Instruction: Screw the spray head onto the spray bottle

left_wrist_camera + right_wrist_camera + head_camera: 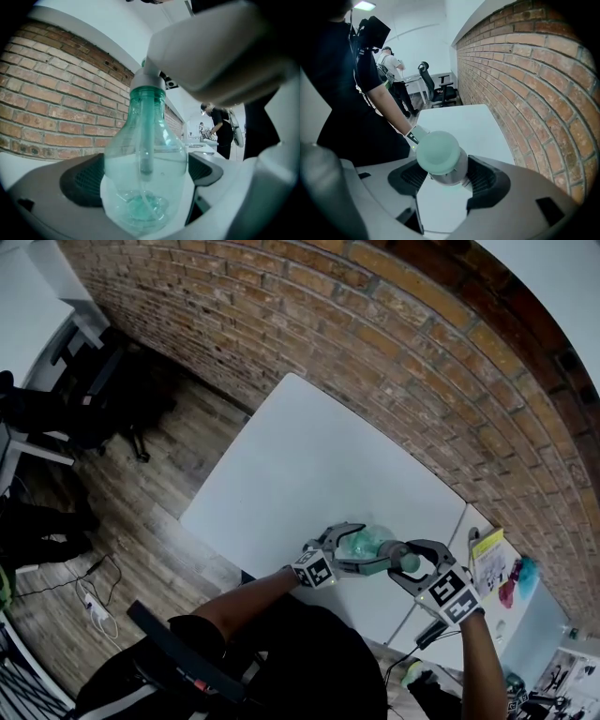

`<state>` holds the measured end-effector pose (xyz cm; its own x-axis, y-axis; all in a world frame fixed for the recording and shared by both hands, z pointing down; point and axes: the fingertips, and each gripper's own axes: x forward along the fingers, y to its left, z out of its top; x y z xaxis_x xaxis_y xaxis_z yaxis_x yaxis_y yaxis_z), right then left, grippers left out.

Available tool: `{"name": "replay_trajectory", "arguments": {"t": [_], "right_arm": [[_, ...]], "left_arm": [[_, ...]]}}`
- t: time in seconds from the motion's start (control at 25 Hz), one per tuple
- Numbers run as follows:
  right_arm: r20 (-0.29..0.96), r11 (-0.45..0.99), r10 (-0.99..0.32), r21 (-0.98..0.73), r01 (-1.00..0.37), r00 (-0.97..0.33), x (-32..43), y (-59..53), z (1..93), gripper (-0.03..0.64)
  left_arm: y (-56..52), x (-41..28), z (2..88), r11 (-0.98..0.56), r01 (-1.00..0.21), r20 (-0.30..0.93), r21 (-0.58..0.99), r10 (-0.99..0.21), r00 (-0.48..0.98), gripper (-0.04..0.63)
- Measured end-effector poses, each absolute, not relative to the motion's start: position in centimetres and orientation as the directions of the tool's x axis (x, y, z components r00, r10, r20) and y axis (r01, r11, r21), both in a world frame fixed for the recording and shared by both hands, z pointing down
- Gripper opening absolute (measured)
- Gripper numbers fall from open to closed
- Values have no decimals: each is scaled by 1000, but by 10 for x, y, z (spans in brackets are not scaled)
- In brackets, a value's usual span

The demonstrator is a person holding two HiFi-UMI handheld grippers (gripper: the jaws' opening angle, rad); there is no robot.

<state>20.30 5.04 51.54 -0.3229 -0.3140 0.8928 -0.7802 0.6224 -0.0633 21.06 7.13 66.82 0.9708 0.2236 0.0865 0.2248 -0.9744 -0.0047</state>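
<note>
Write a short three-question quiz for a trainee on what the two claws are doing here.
1. True or false: the left claw is shut on the body of the spray bottle.
2. What does the right claw grip? A) the spray head B) a cloth C) nothing
3. Fill in: both claws are held over the white ____ that stands beside the brick wall.
Key: 1 true; 2 A; 3 table.
</note>
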Motion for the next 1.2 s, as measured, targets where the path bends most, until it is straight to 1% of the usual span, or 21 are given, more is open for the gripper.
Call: {"name": "replay_trajectory", "arguments": {"t": [0.2, 0.48, 0.64, 0.8, 0.88, 1.0, 1.12, 1.2], "right_arm": [[888, 595, -329, -70, -800, -322, 200, 51, 516, 267], [892, 513, -349, -76, -855, -288, 203, 48, 514, 267], [898, 436, -363, -73, -897, -249, 207, 49, 516, 267], [915, 309, -355, -80, -948, -193, 211, 49, 516, 267], [919, 279, -350, -81, -957, -180, 211, 48, 516, 268], [910, 341, -356, -85, -936, -212, 205, 46, 519, 267], [913, 466, -351, -23, -885, -208, 200, 46, 517, 270], [918, 574, -343, 39, -818, -197, 197, 45, 511, 273]], "left_arm": [[73, 208, 685, -969, 245, 129, -12, 242, 962, 541], [71, 210, 681, -971, 239, 119, -7, 237, 964, 541], [73, 211, 682, -972, 234, 122, -6, 231, 965, 541], [73, 212, 682, -972, 233, 135, -18, 228, 964, 541], [72, 212, 684, -972, 232, 146, -18, 227, 963, 541], [71, 210, 685, -975, 223, 164, -4, 219, 962, 541], [69, 209, 684, -976, 215, 182, -11, 210, 961, 541], [69, 207, 680, -979, 205, 181, -11, 200, 963, 541]]}}
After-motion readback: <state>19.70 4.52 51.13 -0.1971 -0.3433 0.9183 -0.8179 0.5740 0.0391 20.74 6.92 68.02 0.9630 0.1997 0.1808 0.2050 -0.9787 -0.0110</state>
